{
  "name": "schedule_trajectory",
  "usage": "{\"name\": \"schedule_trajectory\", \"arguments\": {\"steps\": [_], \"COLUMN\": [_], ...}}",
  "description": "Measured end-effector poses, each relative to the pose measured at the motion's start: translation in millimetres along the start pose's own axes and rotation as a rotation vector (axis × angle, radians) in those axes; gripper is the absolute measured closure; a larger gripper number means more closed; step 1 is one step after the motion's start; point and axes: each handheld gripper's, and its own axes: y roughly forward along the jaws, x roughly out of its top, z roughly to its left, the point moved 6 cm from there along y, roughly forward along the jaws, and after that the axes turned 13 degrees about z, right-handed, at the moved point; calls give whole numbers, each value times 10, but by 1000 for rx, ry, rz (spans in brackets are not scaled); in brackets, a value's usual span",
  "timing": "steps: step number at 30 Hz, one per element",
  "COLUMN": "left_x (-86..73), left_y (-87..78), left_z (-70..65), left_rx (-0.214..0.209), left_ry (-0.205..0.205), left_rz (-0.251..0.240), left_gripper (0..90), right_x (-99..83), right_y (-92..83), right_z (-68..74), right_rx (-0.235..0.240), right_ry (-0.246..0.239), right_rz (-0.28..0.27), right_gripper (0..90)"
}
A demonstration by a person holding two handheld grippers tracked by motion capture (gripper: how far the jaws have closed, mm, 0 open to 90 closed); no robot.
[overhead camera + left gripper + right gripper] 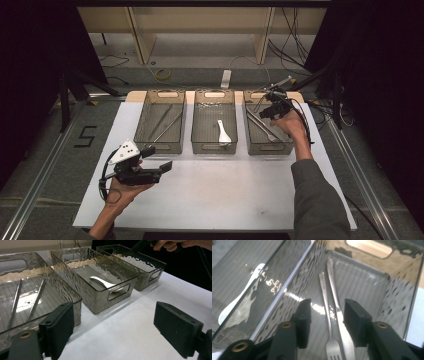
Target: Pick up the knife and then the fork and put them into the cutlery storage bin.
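Reaching forward over the right-hand bin (287,142), the right gripper (270,111) points down into it, jaws parted with nothing pressed between them. Below them a fork (329,322) and a knife (339,315) lie side by side on the bin floor. The left gripper (167,166) rests level in an upturned palm (well back from the bins), jaws wide apart and holding nothing. A white spoon (223,132) lies in the middle bin (214,148).
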Motion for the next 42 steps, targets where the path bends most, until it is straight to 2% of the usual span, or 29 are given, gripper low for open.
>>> {"name": "schedule_trajectory", "arguments": {"steps": [4,8,10,15,28,35,42], "left_x": [-1,-1,-2,-1,-4,-6,-6], "left_y": [0,1,1,6,11,9,10], "left_z": [0,0,-2,-5,-8,-9,-13], "left_rx": [0,-1,-1,-1,-4,-6,-8], "left_ry": [1,0,2,1,0,2,4], "left_rz": [1,1,2,2,6,9,10], "left_gripper": [164,164,164,164,164,164,164], "right_x": [6,1,-16,-60,-149,-214,-338], "right_y": [-62,-143,-162,-177,-204,-313,-370], "right_z": [41,111,141,205,375,507,688], "right_rx": [22,73,91,104,154,180,174], "right_ry": [-1,-2,-5,-25,-34,-48,-92], "right_rz": [-33,-89,-96,-109,-140,-195,-244], "right_gripper": [502,466,443,409,331,307,302]}}
